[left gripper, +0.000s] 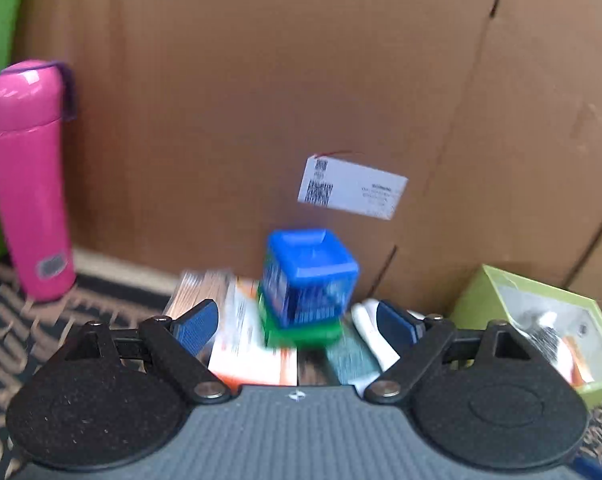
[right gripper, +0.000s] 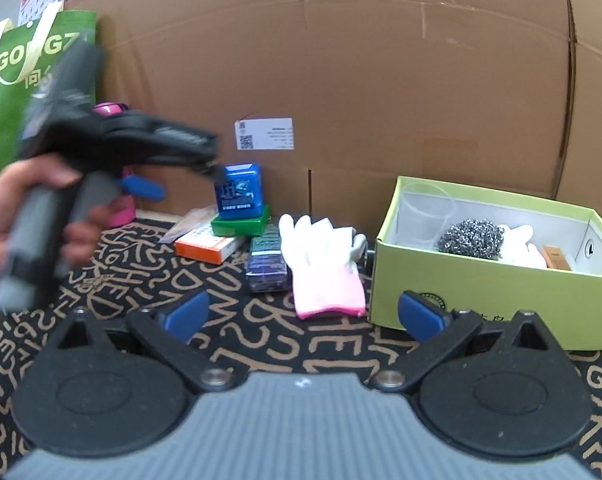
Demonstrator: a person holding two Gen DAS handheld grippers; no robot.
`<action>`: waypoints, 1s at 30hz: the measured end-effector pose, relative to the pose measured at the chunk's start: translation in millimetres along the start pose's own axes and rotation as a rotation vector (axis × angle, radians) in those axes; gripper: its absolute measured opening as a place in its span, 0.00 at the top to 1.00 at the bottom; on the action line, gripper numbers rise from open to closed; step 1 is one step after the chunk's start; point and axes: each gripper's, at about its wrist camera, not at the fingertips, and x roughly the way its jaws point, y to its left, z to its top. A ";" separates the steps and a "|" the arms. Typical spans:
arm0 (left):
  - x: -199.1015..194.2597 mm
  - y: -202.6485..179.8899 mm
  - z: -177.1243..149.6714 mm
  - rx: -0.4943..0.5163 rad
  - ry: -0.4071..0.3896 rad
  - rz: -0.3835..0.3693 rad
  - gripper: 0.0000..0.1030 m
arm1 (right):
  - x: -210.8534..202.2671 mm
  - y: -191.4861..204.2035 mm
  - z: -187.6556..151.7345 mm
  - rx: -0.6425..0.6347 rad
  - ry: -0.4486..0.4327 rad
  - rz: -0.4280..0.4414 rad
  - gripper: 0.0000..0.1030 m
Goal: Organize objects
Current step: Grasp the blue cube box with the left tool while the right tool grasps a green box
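- While the blue box [right gripper: 240,191] stands on a green box [right gripper: 241,223] against the cardboard wall [right gripper: 341,80], an orange-and-white carton [right gripper: 209,246] lies just left of the pair, partly under the green box.
- Right of that stack a dark packet [right gripper: 267,266] lies on the patterned mat [right gripper: 261,340], and a white glove [right gripper: 321,264] with a pink cuff lies beside it.
- Further right, the lime box [right gripper: 481,300] is open; inside are a steel scourer [right gripper: 471,237], a clear cup [right gripper: 425,210], something white and a small orange carton.
- Left gripper [left gripper: 297,322]: jaws apart, nothing between the pads, blue box straight ahead; the right view shows a hand [right gripper: 29,208] carrying it near the stack.
- Right gripper [right gripper: 301,314]: jaws wide apart and empty, well back from everything.
- A pink bottle [left gripper: 29,180] stands left, beside a green bag [right gripper: 29,80].
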 end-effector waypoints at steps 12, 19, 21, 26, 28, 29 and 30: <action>41.7 -8.8 11.8 0.128 0.089 -0.047 0.37 | 18.9 8.3 6.9 -0.039 0.028 0.038 0.08; -14.9 40.0 -16.9 0.193 0.132 -0.118 0.38 | 67.1 31.4 16.7 -0.111 0.061 0.105 0.25; -26.3 57.2 -26.5 0.177 0.151 -0.123 0.39 | 85.0 37.6 20.4 -0.139 0.063 0.098 0.27; -50.4 97.3 -46.9 0.119 0.154 -0.122 0.42 | 131.9 51.5 39.2 -0.120 0.059 0.093 0.27; -56.4 105.0 -46.9 0.090 0.149 -0.119 0.42 | 152.7 57.6 48.8 -0.100 0.059 0.083 0.27; -59.4 107.2 -48.1 0.083 0.143 -0.113 0.42 | 163.5 61.9 53.0 -0.102 0.063 0.074 0.27; -60.8 107.2 -49.0 0.088 0.135 -0.106 0.41 | 173.5 64.8 56.2 -0.101 0.070 0.073 0.27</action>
